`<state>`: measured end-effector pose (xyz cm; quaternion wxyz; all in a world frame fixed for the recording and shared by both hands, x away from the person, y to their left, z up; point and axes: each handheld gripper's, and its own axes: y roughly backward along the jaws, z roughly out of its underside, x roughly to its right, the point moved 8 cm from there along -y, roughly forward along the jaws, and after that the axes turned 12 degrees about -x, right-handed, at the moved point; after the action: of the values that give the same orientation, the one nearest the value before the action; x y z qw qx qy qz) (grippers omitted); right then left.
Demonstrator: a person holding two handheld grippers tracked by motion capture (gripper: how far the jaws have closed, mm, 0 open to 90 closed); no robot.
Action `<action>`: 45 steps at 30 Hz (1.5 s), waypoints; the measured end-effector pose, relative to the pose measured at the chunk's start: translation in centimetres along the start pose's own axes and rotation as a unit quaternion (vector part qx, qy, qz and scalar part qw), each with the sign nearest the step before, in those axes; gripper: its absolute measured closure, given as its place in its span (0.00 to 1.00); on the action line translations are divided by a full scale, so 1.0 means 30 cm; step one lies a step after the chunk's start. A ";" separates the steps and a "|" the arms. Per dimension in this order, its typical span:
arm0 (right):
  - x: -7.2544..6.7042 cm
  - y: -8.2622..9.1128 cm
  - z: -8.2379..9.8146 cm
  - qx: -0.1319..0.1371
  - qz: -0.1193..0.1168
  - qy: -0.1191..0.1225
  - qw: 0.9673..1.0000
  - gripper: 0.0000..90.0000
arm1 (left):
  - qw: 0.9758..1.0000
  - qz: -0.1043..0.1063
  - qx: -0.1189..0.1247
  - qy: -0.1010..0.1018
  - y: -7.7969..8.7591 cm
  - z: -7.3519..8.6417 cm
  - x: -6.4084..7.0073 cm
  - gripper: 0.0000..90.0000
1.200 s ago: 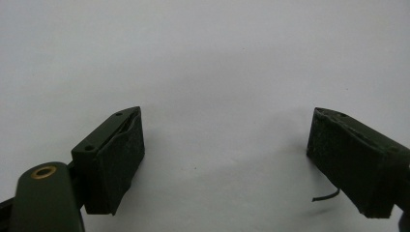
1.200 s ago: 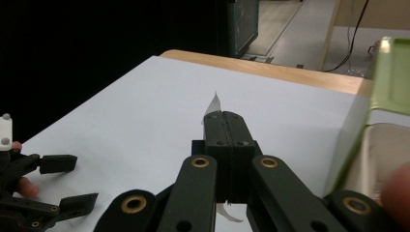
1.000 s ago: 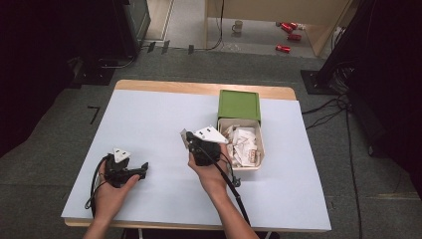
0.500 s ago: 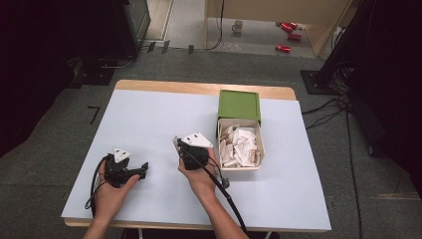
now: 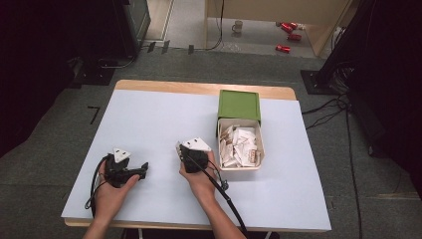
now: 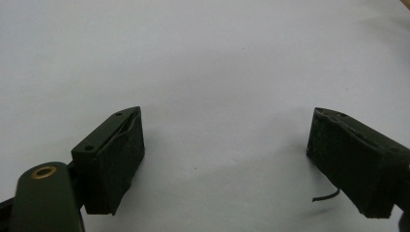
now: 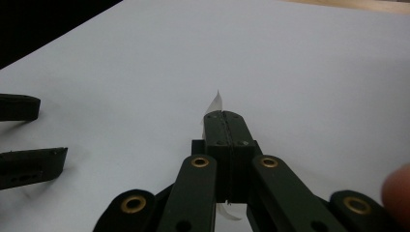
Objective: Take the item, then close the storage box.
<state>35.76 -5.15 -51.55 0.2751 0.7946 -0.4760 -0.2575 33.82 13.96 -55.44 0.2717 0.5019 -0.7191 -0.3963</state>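
Note:
My right gripper [image 7: 223, 118] is shut on a thin white paper packet [image 7: 215, 102]; one corner pokes out past the jaw tips and another edge shows beneath them. In the high view the right gripper [image 5: 180, 149] is low over the white table [image 5: 149, 114], left of a white box of paper packets [image 5: 242, 145]. My left gripper [image 6: 225, 154] stands open over bare table with nothing between its jaws. It rests near the front left of the table in the high view [image 5: 142, 168], and its two jaws appear at the left edge of the right gripper view [image 7: 21, 137].
A green lid [image 5: 239, 105] lies just behind the white box. Both cables trail back toward the table's front edge. Dark equipment and cables stand on the floor around the table.
My right hand has moved left and down, away from the box to just over the table's middle, still shut on the packet. The left hand has stayed put.

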 end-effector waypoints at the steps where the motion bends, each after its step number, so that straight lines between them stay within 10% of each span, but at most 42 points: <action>1: 0.003 0.001 0.001 -0.001 0.000 -0.001 1.000 1.00 | 1.000 0.000 0.000 0.000 0.000 0.000 0.000 0.15; 16: 0.022 0.047 -0.027 0.021 0.032 0.021 0.999 0.69 | 1.000 0.000 0.001 0.001 0.000 -0.001 0.000 0.15; 35: -0.003 0.237 -0.113 0.062 -0.002 0.024 0.998 0.67 | 1.000 0.001 -0.001 0.000 0.000 0.000 0.000 0.15; 45: 0.059 0.325 -0.141 0.073 -0.002 0.010 0.997 0.65 | 1.000 0.000 -0.001 -0.001 0.000 0.000 0.000 0.15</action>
<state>33.34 -9.78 -42.14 0.2203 0.8161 -0.4892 -0.2145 33.82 13.97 -55.43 0.2715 0.5018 -0.7189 -0.3971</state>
